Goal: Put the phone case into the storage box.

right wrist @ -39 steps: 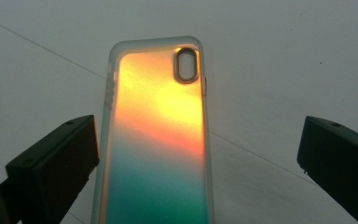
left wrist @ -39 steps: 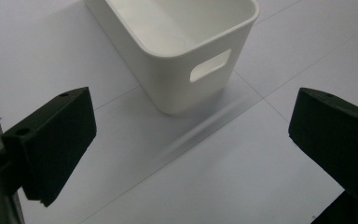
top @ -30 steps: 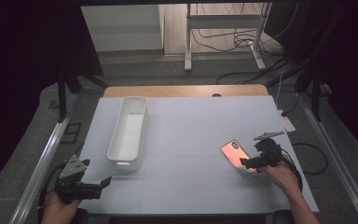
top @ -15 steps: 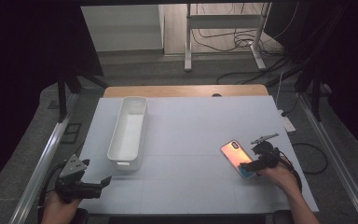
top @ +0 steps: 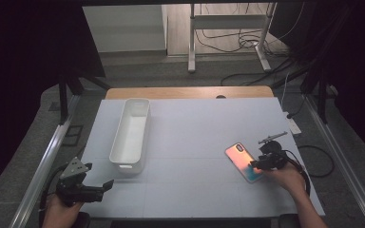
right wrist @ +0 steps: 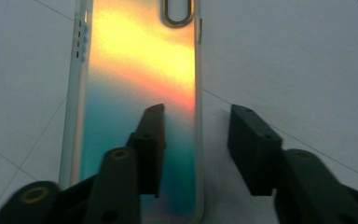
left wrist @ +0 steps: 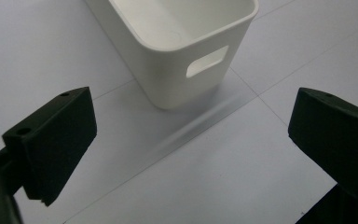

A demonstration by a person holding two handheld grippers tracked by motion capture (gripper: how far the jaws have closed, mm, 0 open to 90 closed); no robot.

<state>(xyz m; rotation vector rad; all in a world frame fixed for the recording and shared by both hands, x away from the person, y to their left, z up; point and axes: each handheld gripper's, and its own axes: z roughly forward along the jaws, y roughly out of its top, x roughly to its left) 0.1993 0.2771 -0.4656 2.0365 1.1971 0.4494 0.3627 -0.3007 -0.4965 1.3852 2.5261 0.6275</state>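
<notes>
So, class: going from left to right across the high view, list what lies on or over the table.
Left gripper → long white plastic bin → iridescent orange-to-teal phone case → right gripper, at the case's near right edge.

Both grippers, left gripper (top: 105, 185) and right gripper (top: 255, 165), look matte black, with chunky block jaws and apparently small screw holes.

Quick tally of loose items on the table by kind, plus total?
Phone case: 1
White bin: 1
Total: 2
</notes>
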